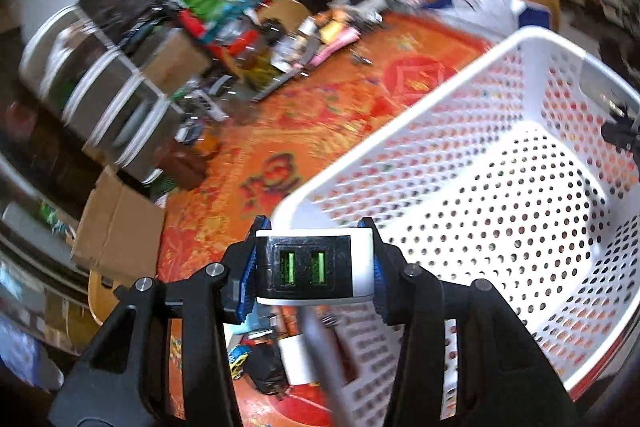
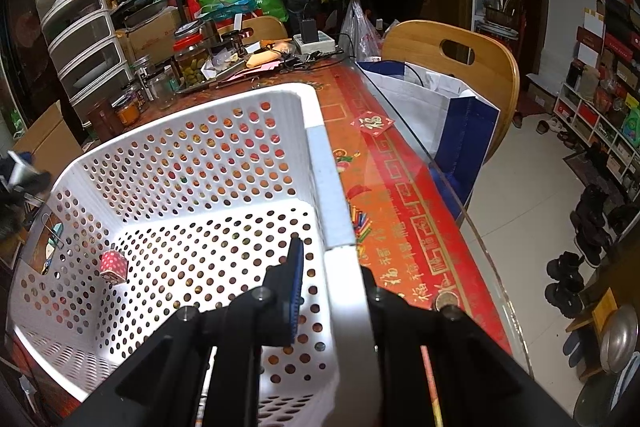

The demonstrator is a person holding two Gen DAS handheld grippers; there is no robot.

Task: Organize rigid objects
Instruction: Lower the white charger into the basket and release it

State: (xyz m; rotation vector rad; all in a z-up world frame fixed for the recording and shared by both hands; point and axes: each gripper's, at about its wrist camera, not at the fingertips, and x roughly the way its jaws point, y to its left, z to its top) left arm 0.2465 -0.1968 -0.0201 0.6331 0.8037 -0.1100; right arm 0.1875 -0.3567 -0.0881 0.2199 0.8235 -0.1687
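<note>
Left wrist view: our left claw (image 1: pixel 316 269) clamps the USB charger (image 1: pixel 314 269), basket (image 1: pixel 460 131) ahead-right; right claw (image 2: pixel 332 267) grips the basket's rim.

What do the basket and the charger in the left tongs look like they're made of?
Basket: looks like white moulded plastic, semi-gloss, judging by its even punched round holes and rounded rim. Charger: apparently hard plastic, a glossy black face within a white shell, with two green-lit USB ports. The left tongs clamp it at the sides.
</note>
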